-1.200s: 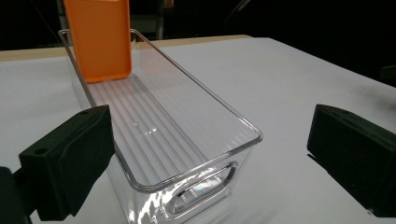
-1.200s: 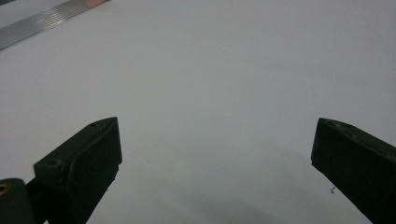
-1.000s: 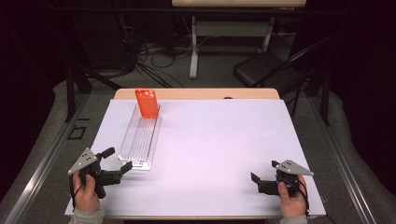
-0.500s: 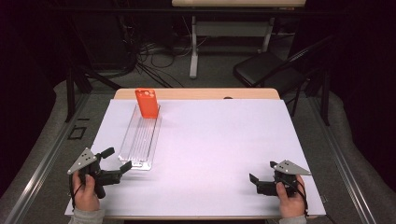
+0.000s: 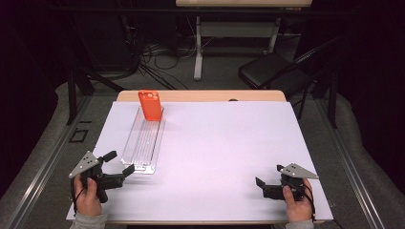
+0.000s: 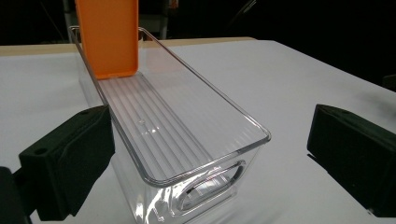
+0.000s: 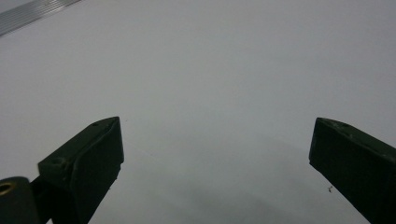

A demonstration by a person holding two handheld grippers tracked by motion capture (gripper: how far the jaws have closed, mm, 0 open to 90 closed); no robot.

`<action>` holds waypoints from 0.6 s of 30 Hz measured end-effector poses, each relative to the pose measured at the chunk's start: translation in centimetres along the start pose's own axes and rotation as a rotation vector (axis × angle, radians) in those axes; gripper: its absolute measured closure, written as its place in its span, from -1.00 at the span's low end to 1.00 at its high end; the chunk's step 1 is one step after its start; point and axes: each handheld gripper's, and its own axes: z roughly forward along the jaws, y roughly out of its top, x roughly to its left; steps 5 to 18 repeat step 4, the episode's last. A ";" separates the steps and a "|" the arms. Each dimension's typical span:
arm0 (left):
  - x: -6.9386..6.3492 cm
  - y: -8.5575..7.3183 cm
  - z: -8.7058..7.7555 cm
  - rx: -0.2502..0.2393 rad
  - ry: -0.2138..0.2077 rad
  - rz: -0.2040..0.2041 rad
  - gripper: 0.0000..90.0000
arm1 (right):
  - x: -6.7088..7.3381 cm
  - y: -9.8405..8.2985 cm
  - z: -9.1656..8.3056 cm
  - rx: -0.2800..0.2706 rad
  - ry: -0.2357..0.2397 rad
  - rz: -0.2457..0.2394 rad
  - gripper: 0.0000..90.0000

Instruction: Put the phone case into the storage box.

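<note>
Over the last second the left claw (image 5: 116,163) has edged slightly toward the clear tray (image 5: 143,140), suggesting a grasp is being lined up. Its jaws gape wide around the tray's near end at lower left. At lower right, the right claw (image 5: 260,184) rests open over bare table (image 5: 229,143).
</note>
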 end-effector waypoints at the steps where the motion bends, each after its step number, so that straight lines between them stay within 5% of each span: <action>1: 0.0 0.0 0.0 -0.003 0.001 -0.004 -0.97 | 0.0 0.0 0.0 0.000 -0.002 0.000 -0.94; 18: 0.1 0.0 0.0 -0.012 0.002 -0.010 -0.97 | 0.0 0.0 0.0 0.000 -0.005 0.002 -0.94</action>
